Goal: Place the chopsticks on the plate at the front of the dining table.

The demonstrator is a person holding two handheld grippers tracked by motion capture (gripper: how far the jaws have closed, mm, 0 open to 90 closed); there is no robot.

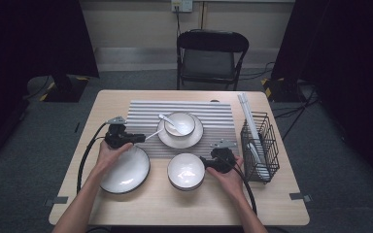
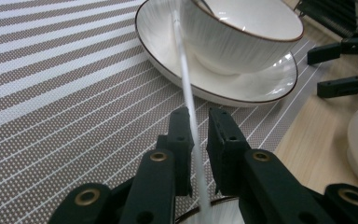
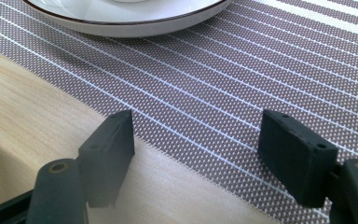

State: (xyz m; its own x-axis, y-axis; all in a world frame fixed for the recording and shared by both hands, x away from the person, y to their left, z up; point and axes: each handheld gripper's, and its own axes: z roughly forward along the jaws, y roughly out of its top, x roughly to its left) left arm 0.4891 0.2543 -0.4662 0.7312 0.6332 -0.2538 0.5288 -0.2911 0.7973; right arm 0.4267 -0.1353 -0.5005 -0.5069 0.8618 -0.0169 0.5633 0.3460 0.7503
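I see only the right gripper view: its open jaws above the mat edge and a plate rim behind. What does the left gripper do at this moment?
Observer: The left gripper is shut on a thin white stick.
Operator: Where does this stick point?
Observer: Its far end reaches over the rim of the plate, beside the bowl that stands on it.
Operator: Is something inside the bowl?
Observer: Yes, a white spoon lies in it, with the handle over the bowl's edge.
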